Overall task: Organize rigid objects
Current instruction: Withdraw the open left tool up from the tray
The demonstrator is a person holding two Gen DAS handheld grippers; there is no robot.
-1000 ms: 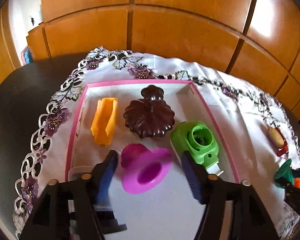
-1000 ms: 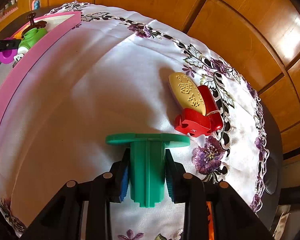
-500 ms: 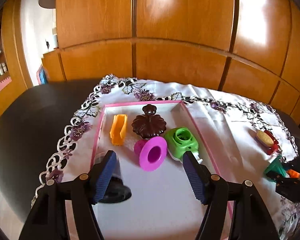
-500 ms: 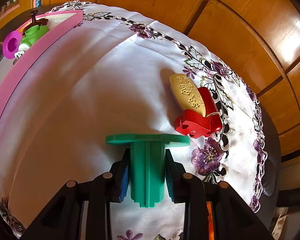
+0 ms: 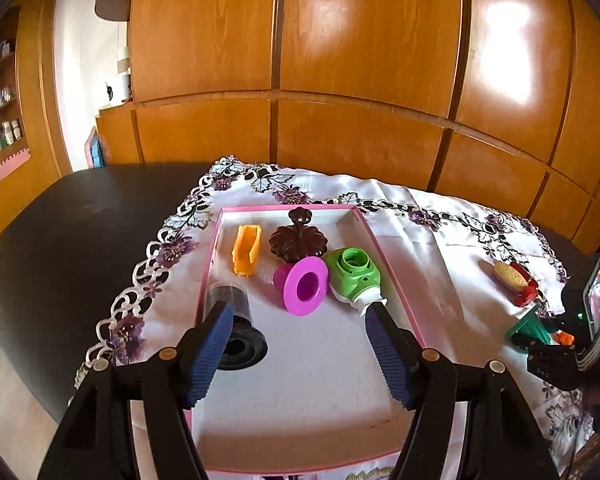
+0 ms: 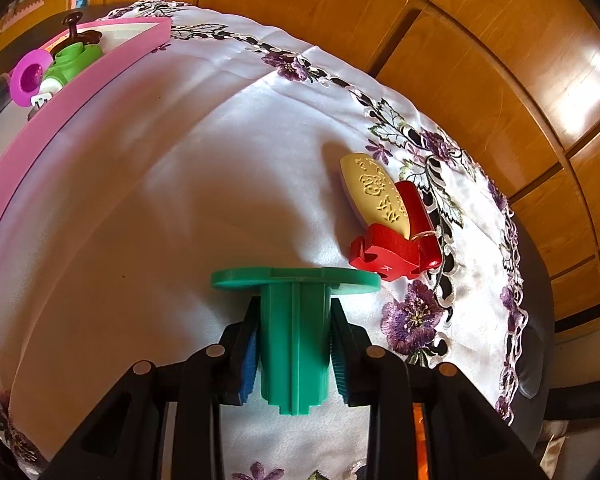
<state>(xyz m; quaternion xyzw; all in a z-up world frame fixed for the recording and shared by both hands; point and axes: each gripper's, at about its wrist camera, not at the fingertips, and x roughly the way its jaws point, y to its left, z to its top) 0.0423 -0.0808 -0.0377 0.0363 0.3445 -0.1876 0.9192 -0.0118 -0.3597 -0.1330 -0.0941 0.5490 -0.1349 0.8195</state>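
A pink-rimmed tray (image 5: 211, 264) lies on the embroidered cloth. In it are an orange piece (image 5: 245, 255), a brown flower-shaped mould (image 5: 298, 242), a magenta funnel-like piece (image 5: 303, 290), a light green piece (image 5: 353, 273) and a black cylinder (image 5: 236, 332). My left gripper (image 5: 300, 354) hovers open above the tray's near half, nothing between its pads. My right gripper (image 6: 293, 354) is shut on a dark green flanged piece (image 6: 294, 320), just above the cloth. A red and yellow piece (image 6: 388, 216) lies right behind it. In the left wrist view the right gripper and green piece (image 5: 530, 326) sit far right.
The white cloth with purple flowers (image 6: 180, 184) covers part of a dark table (image 5: 60, 232). Wooden panelled walls (image 5: 360, 60) stand behind. A small screen device (image 5: 598, 300) stands at the table's right edge. The tray's pink wall (image 6: 60, 108) shows at left in the right wrist view.
My left gripper pulled back and up from the magenta piece, so the whole tray and more wall show. The right gripper stayed still, holding the green piece.
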